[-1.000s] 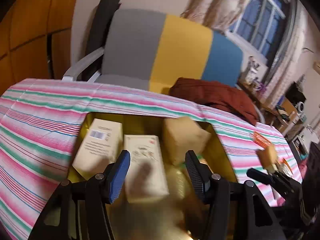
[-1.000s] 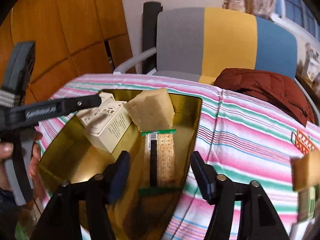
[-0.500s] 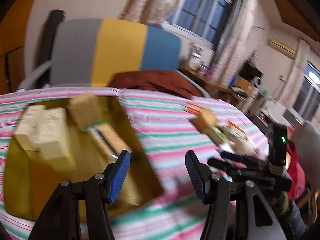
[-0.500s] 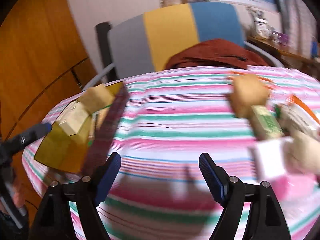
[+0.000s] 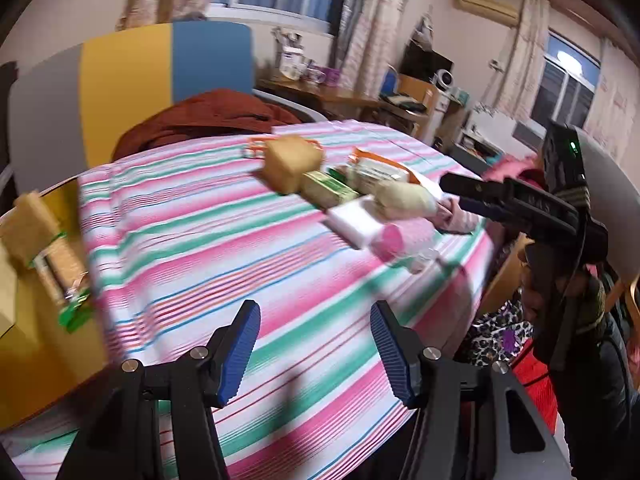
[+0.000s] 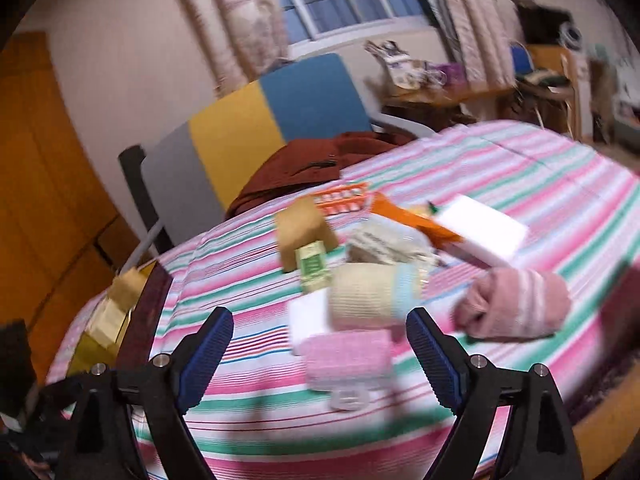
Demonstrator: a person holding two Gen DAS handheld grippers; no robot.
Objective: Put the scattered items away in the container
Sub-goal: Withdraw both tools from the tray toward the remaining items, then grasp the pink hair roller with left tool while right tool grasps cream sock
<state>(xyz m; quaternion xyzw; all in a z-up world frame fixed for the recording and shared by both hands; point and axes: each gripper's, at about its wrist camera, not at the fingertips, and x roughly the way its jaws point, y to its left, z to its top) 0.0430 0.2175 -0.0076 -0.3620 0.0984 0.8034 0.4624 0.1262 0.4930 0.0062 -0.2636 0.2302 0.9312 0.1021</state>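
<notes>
I've swung both grippers off the gold container (image 5: 28,356) toward the leftover pile — my right gripper (image 6: 320,354) fingers just spread wide, empty, facing the cream roll (image 6: 372,294); left gripper (image 5: 314,350) half-open, empty.

Behind the table we saw a chair (image 6: 276,112) whose backrest ran in grey, yellow and blue panels, with a rust-red garment (image 5: 208,114) heaped on its seat. A striped tablecloth (image 5: 248,248) in pink, green and white covered the table. We noted windows (image 6: 344,0) dark with night between pale patterned curtains (image 6: 244,20), and orange wooden panelling (image 6: 44,152) on the wall to one side. Farther back stood a cluttered wooden desk (image 5: 344,98), and an air conditioner (image 5: 486,6) hung high on the wall; the rest was too blurred to make out.
</notes>
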